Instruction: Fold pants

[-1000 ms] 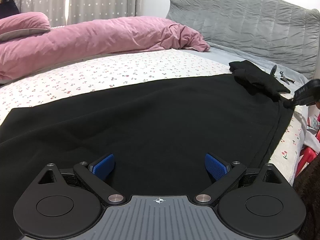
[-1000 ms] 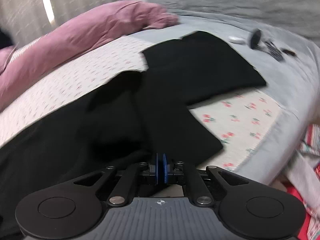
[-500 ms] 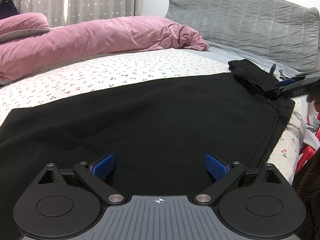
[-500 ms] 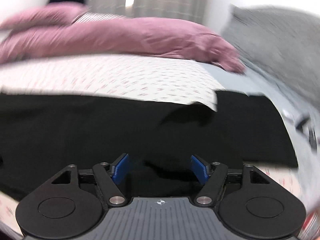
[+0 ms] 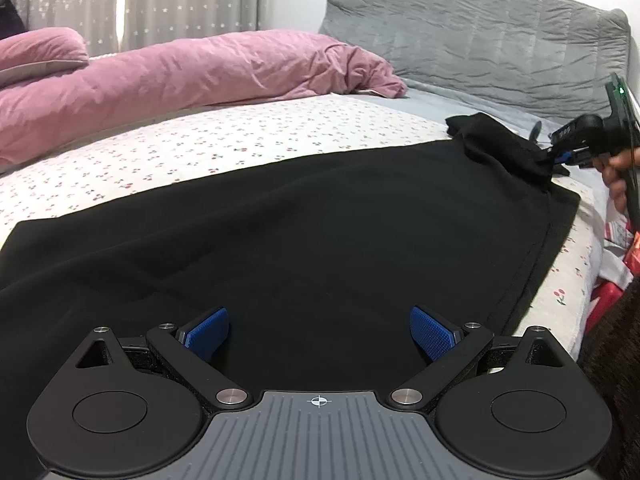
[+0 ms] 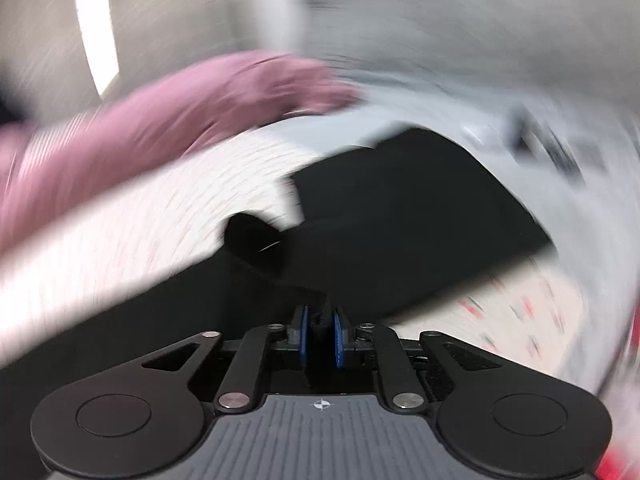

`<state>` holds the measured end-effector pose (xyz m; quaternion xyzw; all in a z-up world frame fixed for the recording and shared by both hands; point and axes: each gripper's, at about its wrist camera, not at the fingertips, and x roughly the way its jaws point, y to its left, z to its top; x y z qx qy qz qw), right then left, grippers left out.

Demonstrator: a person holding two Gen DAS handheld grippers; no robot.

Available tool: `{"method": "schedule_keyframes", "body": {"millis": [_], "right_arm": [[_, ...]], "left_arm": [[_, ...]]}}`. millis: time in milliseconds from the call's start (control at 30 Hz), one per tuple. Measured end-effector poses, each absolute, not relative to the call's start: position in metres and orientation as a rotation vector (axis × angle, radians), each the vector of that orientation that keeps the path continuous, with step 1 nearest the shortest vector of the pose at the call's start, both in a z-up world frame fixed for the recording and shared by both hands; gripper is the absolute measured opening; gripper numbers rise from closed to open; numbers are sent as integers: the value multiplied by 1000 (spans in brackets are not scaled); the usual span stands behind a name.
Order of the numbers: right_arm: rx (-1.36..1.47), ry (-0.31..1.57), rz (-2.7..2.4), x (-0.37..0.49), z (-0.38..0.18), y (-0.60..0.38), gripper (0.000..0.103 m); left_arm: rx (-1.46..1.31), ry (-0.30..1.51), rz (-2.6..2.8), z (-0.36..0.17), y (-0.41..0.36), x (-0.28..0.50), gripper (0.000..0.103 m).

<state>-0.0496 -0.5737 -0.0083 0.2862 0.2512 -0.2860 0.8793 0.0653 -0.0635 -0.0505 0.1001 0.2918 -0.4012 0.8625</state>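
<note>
Fingers first, left wrist view: the left gripper (image 5: 319, 330) has its blue pads (image 5: 208, 329) spread wide with nothing between them, just hovering over the near part of the pants (image 5: 304, 240). The pants lie spread flat on the flowered bedsheet (image 5: 240, 136), this side of the pink duvet (image 5: 192, 68), and they reach from near the gripper out toward the grey headboard (image 5: 480, 40). Over at the far right corner of the pants, a bunched-up bit of the fabric is pinched by the right gripper (image 5: 560, 157), with a hand (image 5: 618, 176) behind it on the handle.

Right wrist view is pretty smeared with motion blur, but the right gripper (image 6: 320, 330) is readable: its jaws have just been closing and now the pads (image 6: 304, 332) are clamped on a strip of black fabric. Beyond it the pants (image 6: 400, 220) look partly lifted or doubled over on the bedsheet (image 6: 140, 220), with the pink duvet (image 6: 160, 108) further back.

My read: this is the start of a fold, with the right side grabbing a corner to carry it across. Next move probably needs the left gripper to pinch the near edge too, so both corners travel together and the fabric doesn't sag or twist. Keeping the edges lined up is the tricky part.
</note>
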Motion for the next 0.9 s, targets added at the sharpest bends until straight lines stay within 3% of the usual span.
{"method": "schedule_keyframes", "body": {"millis": [133,333,500,567,633,700,733,767,900], "right_arm": [[951,402,-523,-88,-27,-616,21],[1036,378,-484,-112,-36,-617,42],[1010,432,-447,-110,-36,-605,42],[989,453,-454,-104,-38,-604,41],[976,457,-467,-102,-41,-605,36],[957,459,-482,-96,-42,-607,23],[933,466,-499,-94,-42,-607,8],[902,473,-522,-93,-40,-605,3],[808,433,-539,-102,-21,-594,3]], "left_arm": [[215,625,-871,-49,-65,66,98],[192,638,-955,-45,-68,65,93],[215,610,-1075,-43,-78,54,83],[232,612,-1113,-44,-85,49,71],[249,612,-1135,-45,-91,45,66],[261,608,-1160,-45,-95,42,61],[259,609,-1185,-44,-96,41,58],[256,611,-1205,-43,-96,40,58],[297,593,-1228,-44,-97,32,55]]}}
